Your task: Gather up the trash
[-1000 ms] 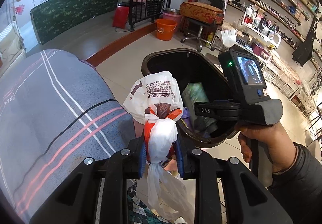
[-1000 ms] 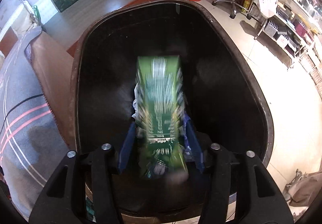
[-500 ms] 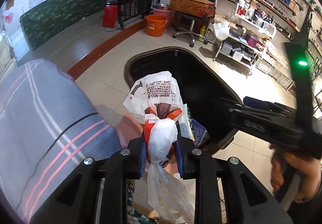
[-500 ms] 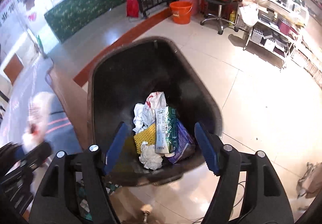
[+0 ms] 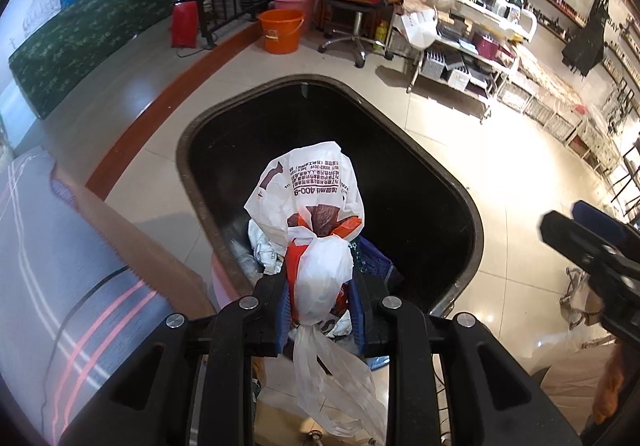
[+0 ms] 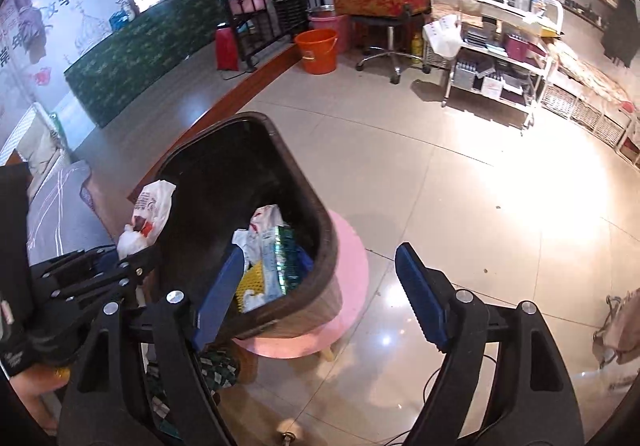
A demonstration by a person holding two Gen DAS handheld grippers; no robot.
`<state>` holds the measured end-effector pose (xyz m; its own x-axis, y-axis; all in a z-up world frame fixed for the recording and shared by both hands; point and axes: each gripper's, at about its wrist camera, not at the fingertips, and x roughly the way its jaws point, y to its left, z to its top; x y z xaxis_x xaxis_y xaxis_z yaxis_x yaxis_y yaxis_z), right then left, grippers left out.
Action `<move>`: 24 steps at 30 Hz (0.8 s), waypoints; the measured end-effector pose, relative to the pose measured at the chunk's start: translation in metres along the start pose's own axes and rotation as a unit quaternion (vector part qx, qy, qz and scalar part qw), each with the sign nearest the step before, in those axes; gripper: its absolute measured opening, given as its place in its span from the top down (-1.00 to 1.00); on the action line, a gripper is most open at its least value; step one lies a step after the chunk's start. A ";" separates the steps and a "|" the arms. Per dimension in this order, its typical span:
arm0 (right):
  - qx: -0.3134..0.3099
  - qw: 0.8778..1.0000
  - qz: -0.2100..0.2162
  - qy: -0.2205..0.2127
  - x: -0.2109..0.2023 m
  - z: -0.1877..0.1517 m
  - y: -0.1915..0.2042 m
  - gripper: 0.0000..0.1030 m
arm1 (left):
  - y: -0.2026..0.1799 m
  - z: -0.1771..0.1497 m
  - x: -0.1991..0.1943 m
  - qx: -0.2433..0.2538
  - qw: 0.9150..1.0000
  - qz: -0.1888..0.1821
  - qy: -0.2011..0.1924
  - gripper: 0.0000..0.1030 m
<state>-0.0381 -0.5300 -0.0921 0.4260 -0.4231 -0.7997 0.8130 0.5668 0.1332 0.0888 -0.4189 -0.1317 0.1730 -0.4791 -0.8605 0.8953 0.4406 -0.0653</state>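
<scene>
The bag (image 5: 320,221), a knotted white plastic one with red print, is pinched at its knot between the blue pads of the left gripper (image 5: 320,310), with its bulk standing up ahead of the fingertips and a loose tail hanging down behind them. Straight ahead of and below that gripper lies the open mouth of the bin (image 5: 472,213), a dark tub whose bottom already holds crumpled paper, a green carton and something yellow. In the right wrist view the bag looks to be at or just outside the bin's near rim, so I judge it is not yet squarely over the opening. The right gripper (image 6: 320,286) holds nothing, its jaws spread wide; the bin with its trash (image 6: 272,262) lies just ahead of its left finger, and bare floor (image 6: 460,197) ahead of its right one. The bin stands on a pink stool (image 6: 352,286). The step in hand seems to be carrying the bag to the drop. The next move probably calls for taking the left gripper a little further forward over the bin, then parting its pads so the bag falls inside. The trailing plastic could catch on a pad or drape over the rim, so the release wants to be well inside the opening.
</scene>
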 end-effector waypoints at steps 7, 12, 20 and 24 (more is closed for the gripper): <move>0.016 1.000 -0.007 0.000 0.001 -0.002 -0.014 -0.51 | -0.006 0.003 0.013 0.014 1.000 0.010 0.010 -0.07; 0.024 1.000 -0.011 -0.007 -0.001 -0.003 -0.019 -0.53 | -0.006 0.004 0.002 0.015 1.000 0.000 -0.019 -0.64; 0.034 0.999 -0.008 -0.036 -0.016 -0.006 -0.016 -0.65 | 0.004 -0.008 -0.038 0.001 0.998 0.010 -0.066 -0.80; 0.031 0.998 0.002 -0.052 -0.023 -0.009 -0.008 -0.73 | 0.018 -0.022 -0.066 -0.019 0.994 0.030 -0.100 -0.89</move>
<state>-0.0578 -0.5184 -0.0798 0.4663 -0.4933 -0.7343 0.8325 0.5254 0.1757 0.0848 -0.3626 -0.0870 0.3078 -0.5904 -0.7461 0.8649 0.5003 -0.0390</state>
